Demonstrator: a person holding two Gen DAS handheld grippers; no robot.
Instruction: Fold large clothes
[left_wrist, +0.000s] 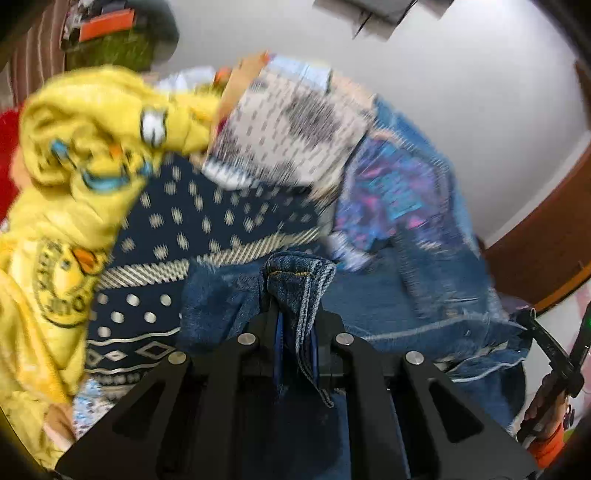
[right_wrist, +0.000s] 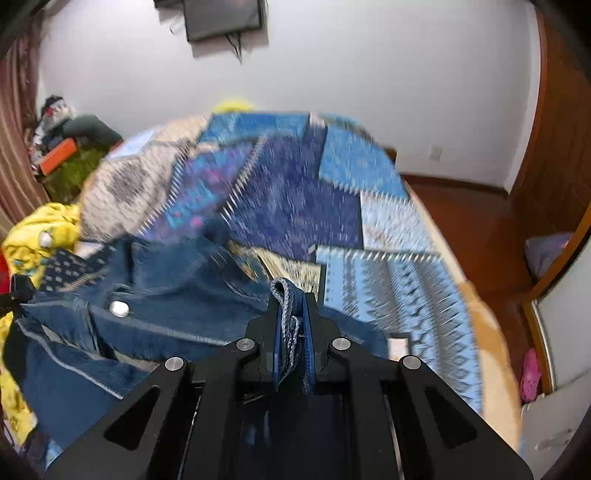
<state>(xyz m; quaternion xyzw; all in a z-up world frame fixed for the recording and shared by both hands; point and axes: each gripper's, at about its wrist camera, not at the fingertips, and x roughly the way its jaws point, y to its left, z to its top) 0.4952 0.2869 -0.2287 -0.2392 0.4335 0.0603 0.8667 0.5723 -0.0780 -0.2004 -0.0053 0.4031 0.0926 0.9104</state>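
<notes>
A pair of jeans (right_wrist: 155, 325) was held up over the bed (right_wrist: 491, 321), above a patchwork blanket (right_wrist: 384, 280). Its edge was clamped in the left gripper (left_wrist: 291, 295), and another edge in the right gripper (right_wrist: 291, 306). A yellow garment (left_wrist: 66, 177) was heaped beside it on the left.

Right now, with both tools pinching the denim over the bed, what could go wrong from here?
1. The left tool pinches only a narrow hem of the denim garment; the fabric's weight could pull it free.
2. The yellow hoodie and the navy patterned garment lie close beside the denim and may be dragged along.
3. The right tool holds a bunched edge, so a fold could come out uneven.
</notes>
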